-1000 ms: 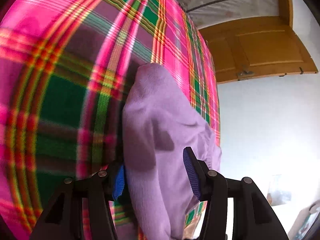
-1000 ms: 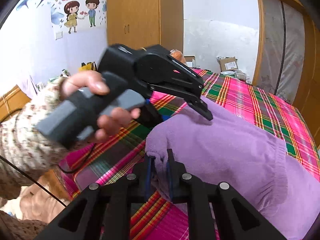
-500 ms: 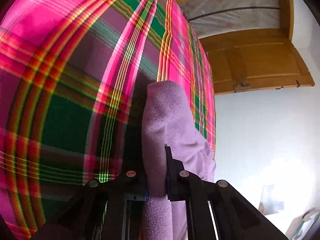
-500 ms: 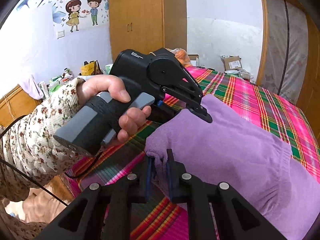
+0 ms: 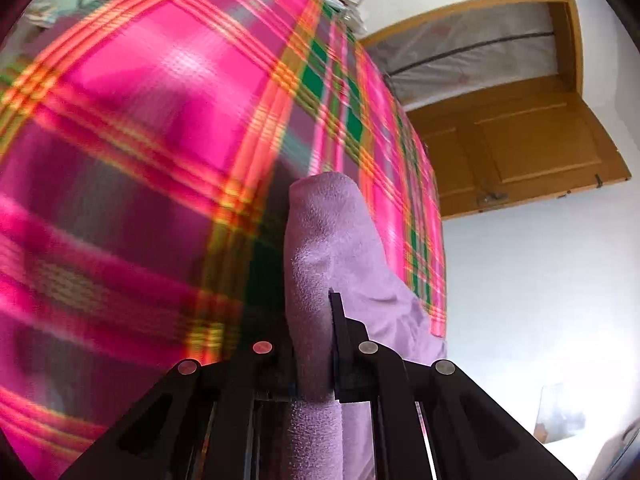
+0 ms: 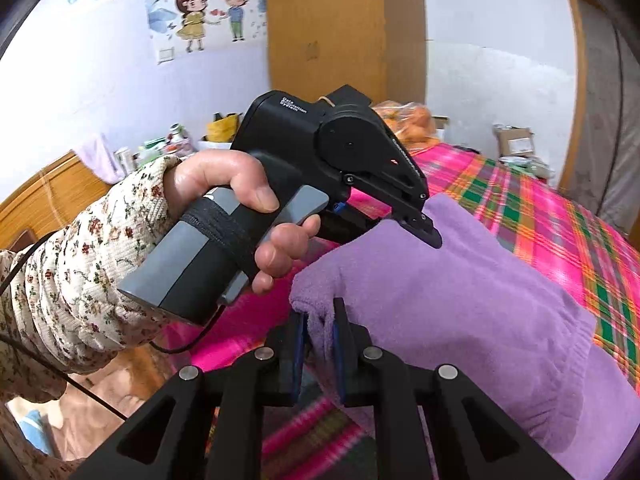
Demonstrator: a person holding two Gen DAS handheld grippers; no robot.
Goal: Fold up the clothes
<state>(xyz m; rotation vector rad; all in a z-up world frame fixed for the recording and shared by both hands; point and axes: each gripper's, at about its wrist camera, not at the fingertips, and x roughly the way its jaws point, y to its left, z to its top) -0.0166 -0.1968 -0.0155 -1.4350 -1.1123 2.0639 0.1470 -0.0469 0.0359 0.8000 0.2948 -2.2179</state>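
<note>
- Lilac fleece garment [image 6: 460, 292]: soft, napped, ribbed hem; lies across the plaid bedspread [image 6: 532, 216], one edge lifted clear.
- Left gripper [image 5: 312, 336]: pressed onto a bunched roll of the fleece.
- Right gripper [image 6: 318, 344]: pinching a thick corner, just beside the left.
- Step, as judged: a fold being carried, both corners held.
- Next move calls for: level, matched travel; slack cloth sags.

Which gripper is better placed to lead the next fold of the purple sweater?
Neither clearly; probably both together. The left gripper is shut on a bunched fold of the sweater, and the right gripper is shut on an edge nearby. Both hold it above the plaid bedspread.
</note>
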